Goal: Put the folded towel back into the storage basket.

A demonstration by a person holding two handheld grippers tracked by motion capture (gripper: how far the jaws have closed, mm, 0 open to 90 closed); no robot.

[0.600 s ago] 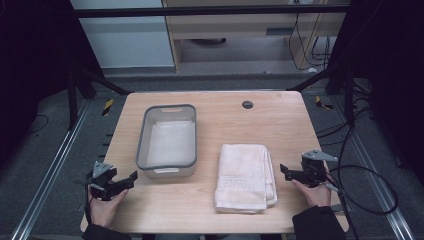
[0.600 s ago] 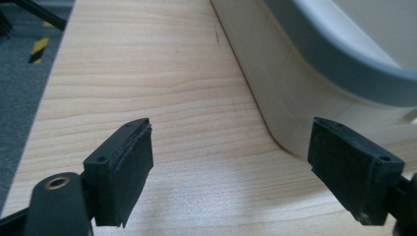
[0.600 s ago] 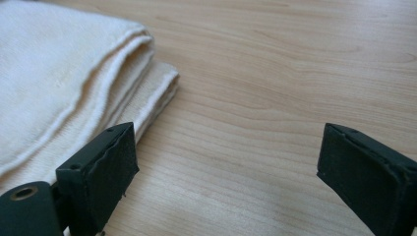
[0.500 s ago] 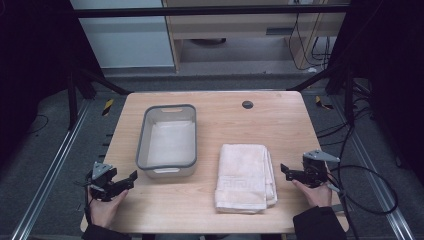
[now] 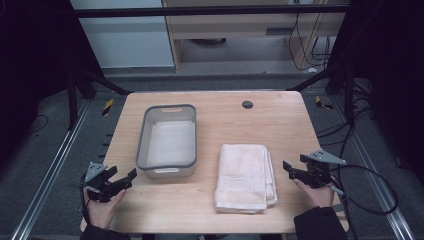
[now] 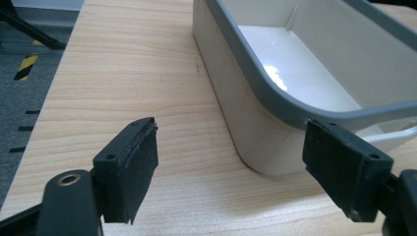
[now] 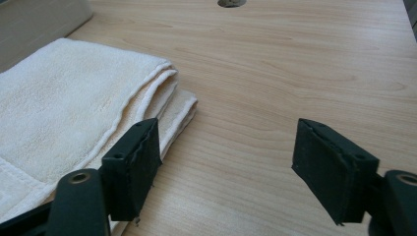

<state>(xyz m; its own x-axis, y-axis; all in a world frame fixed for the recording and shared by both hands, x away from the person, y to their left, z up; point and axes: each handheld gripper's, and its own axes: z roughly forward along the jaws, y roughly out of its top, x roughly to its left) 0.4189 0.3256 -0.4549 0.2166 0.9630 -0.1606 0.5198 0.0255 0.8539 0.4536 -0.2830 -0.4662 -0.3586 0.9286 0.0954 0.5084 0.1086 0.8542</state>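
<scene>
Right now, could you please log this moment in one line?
left gripper: open, empty | right gripper: open, empty | towel: folded on table | tub: empty

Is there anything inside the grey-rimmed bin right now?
No, in the high view the bin shows a bare white floor, and the folded towel lies beside it on the table.

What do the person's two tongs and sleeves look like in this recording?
Both the left tongs and right tongs are black, each topped by a grey three-cornered plate. Their jaws end in flat rectangular black pads with a rough, fabric-like face. A black cable loops from the right one. The sleeves are dark.
</scene>
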